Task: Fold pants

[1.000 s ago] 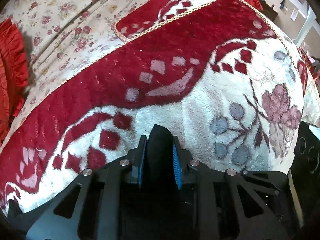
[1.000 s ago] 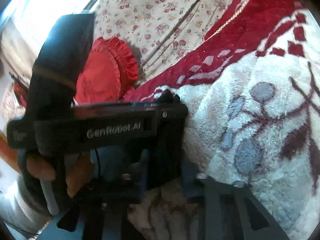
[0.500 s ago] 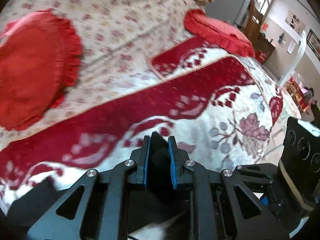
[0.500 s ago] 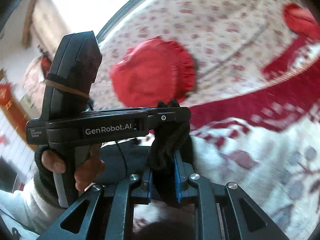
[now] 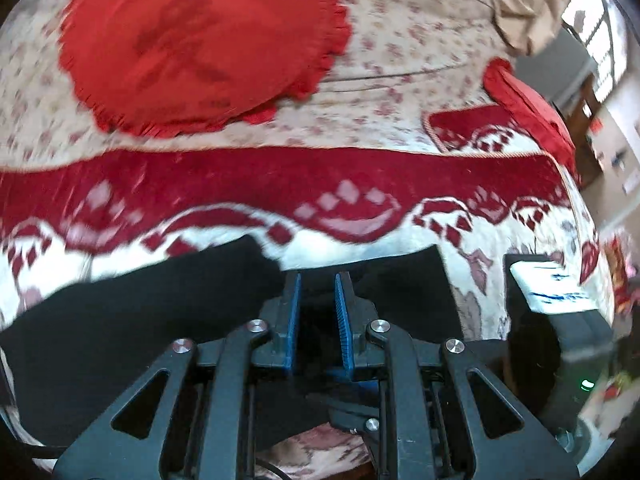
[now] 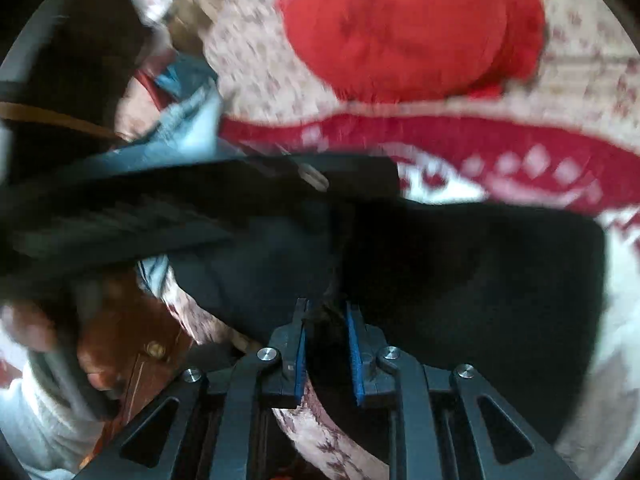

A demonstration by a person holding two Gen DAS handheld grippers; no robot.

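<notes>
Black pants [image 5: 152, 304] lie stretched over the red-and-white blanket [image 5: 360, 184] at the near edge of the bed. My left gripper [image 5: 316, 292] is shut on a fold of their black cloth, which fills the gap between the blue pads [image 5: 291, 312]. In the right wrist view the pants [image 6: 480, 272] spread out to the right, and my right gripper [image 6: 326, 316] has a bunch of the same cloth between its pads [image 6: 352, 340] while its jaws are opening slightly. The left gripper's black body [image 6: 168, 200] crosses that view, blurred, with a person's hand [image 6: 100, 344] on it.
A round red frilled cushion [image 5: 200, 40] lies on the floral sheet [image 5: 400, 60] beyond the blanket. A second red cushion [image 5: 528, 100] sits at the far right. A black device with a white label [image 5: 548, 284] stands at the bed's right edge.
Both grippers have swept sideways across the bed with the pants. The black cloth now trails flat over the blanket, and the round red cushion has come fully into view.
</notes>
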